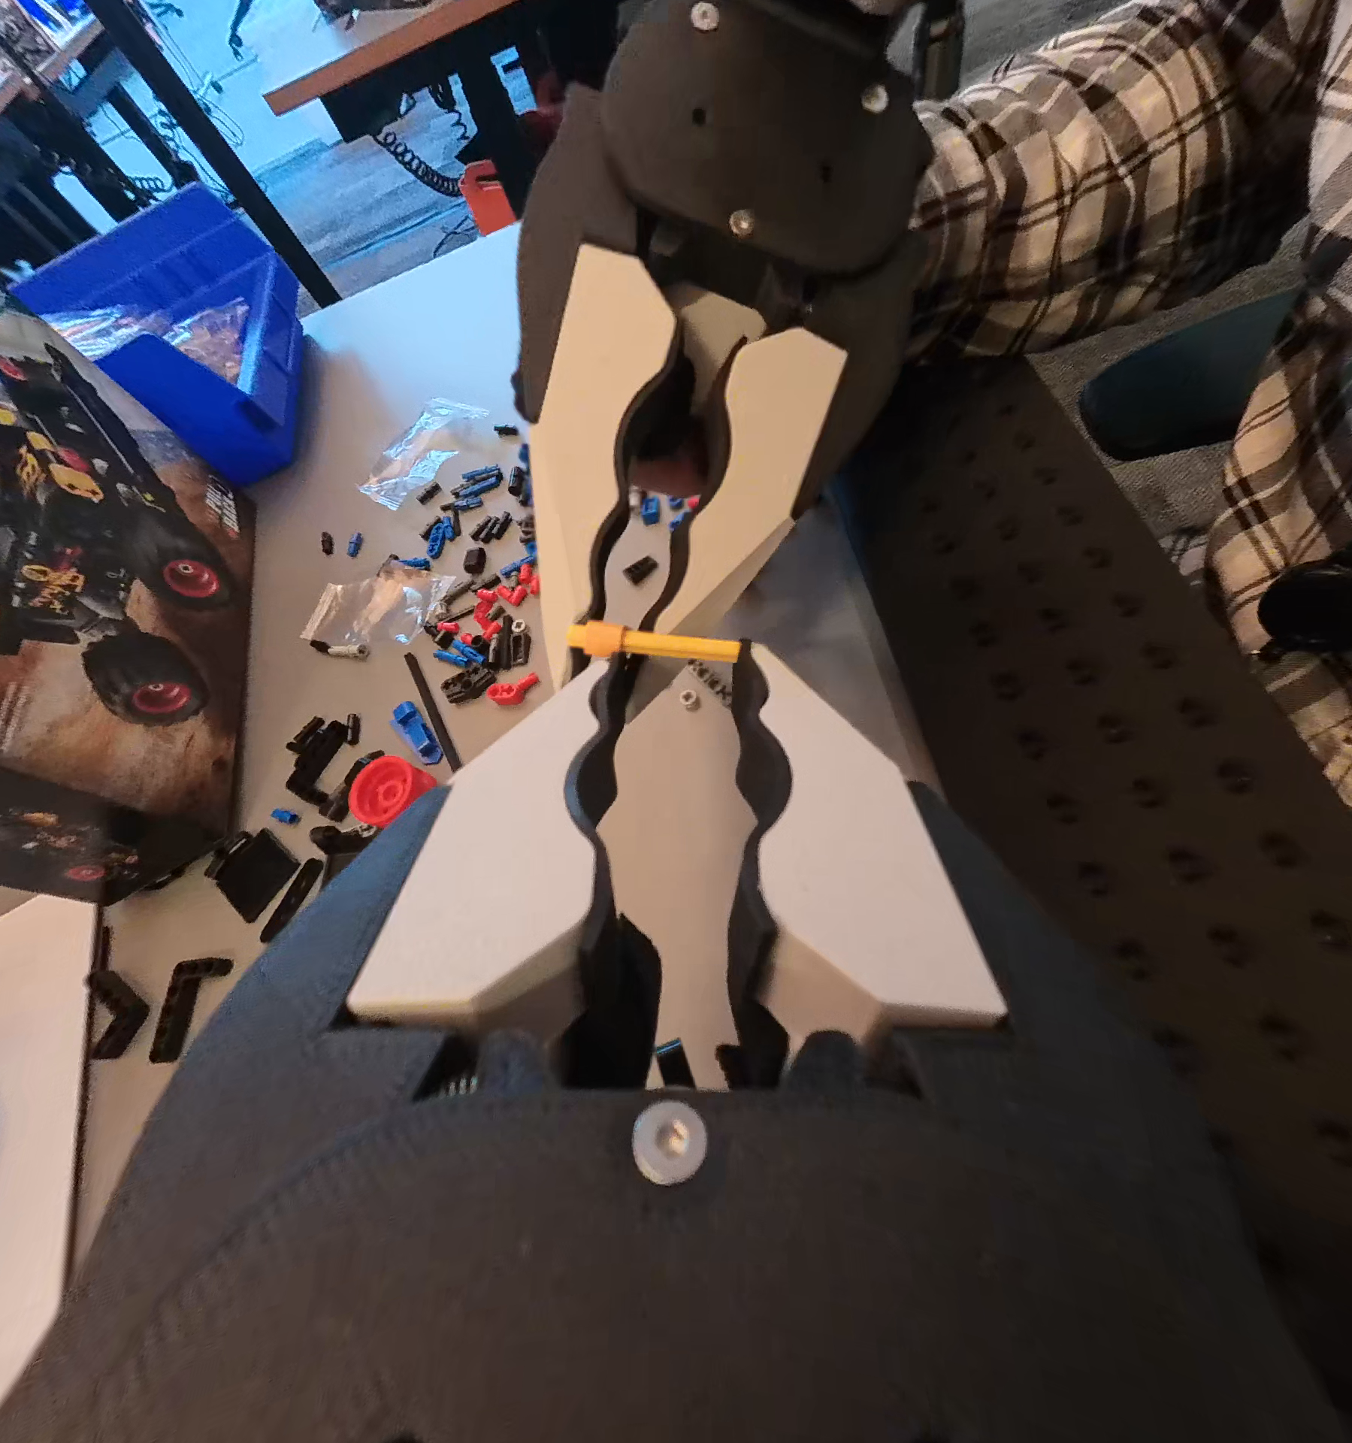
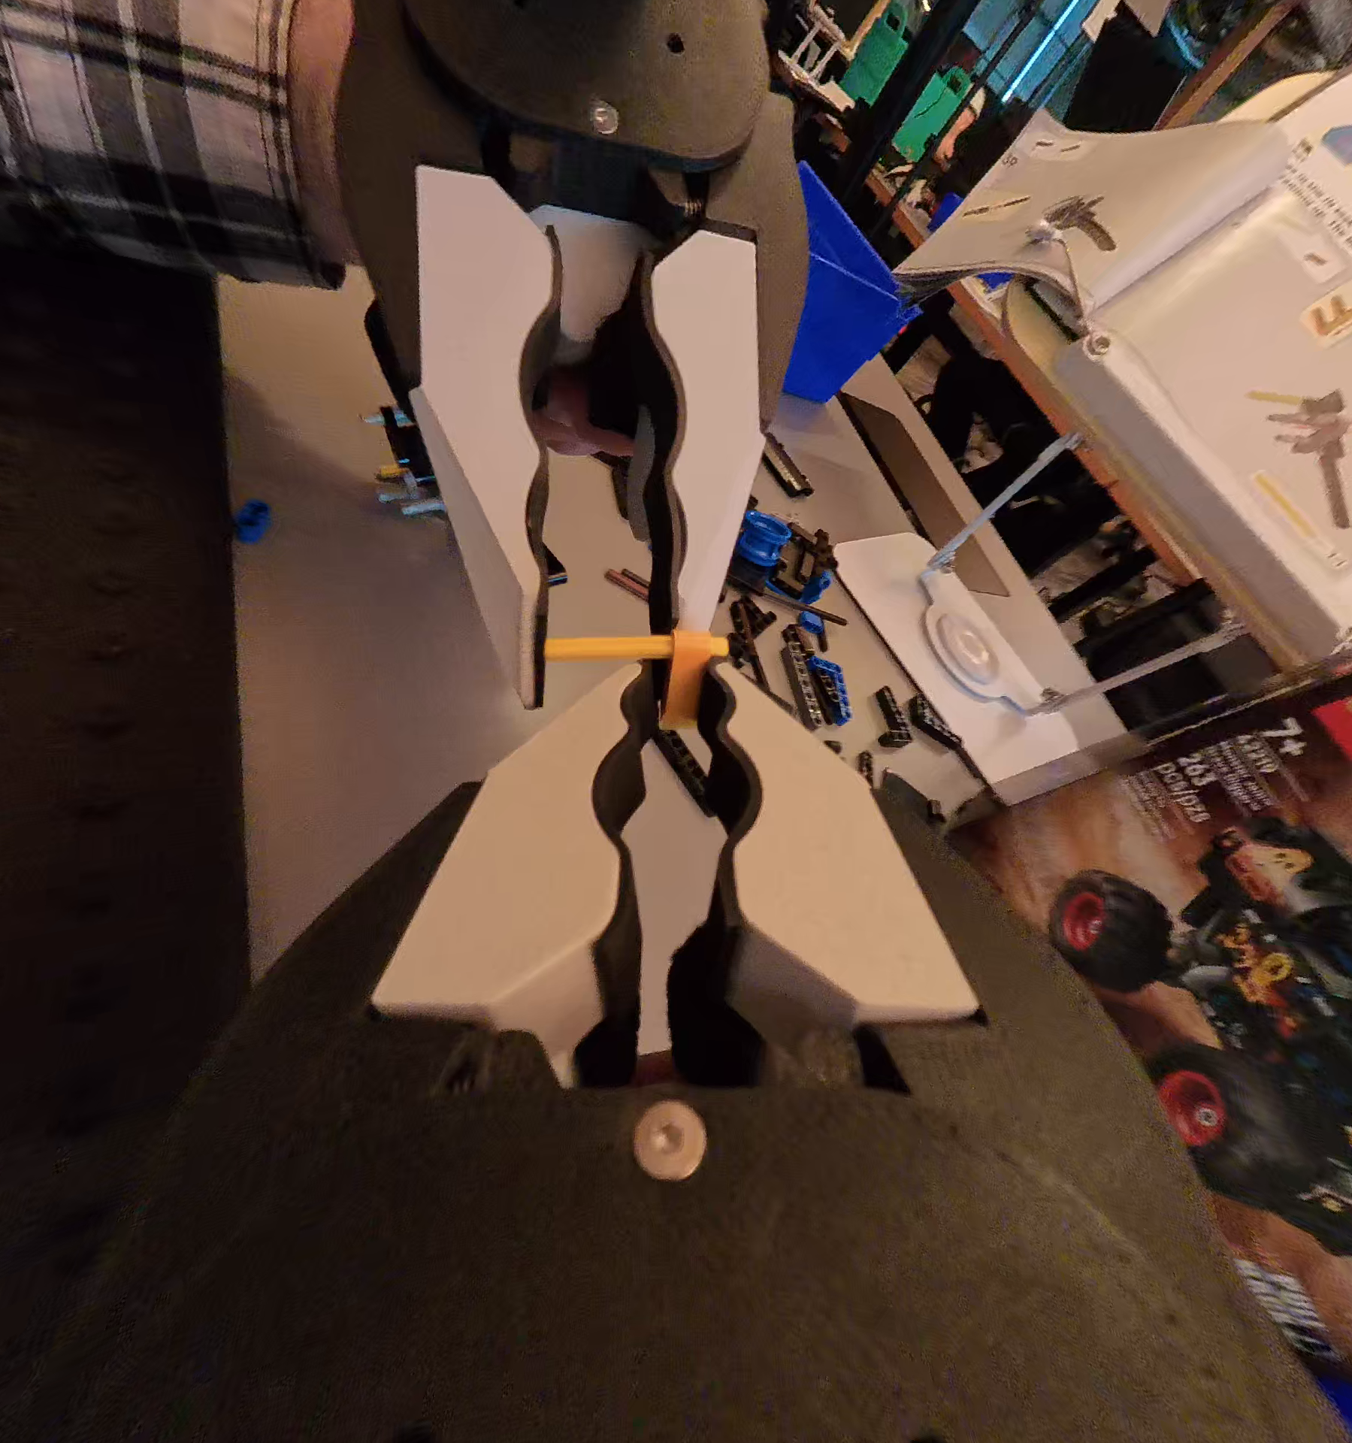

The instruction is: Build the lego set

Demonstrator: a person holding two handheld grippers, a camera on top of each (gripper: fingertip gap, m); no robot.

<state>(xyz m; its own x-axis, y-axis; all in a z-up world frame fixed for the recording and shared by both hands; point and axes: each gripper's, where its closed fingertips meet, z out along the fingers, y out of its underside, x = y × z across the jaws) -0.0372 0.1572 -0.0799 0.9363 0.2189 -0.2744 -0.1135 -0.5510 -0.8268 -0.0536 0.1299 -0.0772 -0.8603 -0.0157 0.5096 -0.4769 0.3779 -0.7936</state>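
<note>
2 hand-held grippers (image 1: 676, 656) (image 2: 672, 687) grip yellow axle (image 1: 680, 642) w/ orange piece (image 2: 688, 675).

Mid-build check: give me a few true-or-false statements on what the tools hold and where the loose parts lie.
1. The right tool is clamped on the orange connector. True.
2. The yellow axle lies on the table. False: it is held in the air between the two tools.
3. The left tool spans the axle lengthwise. True.
4. The red wheel hub sits in the blue bin. False: it lies loose on the table among black pieces.
</note>
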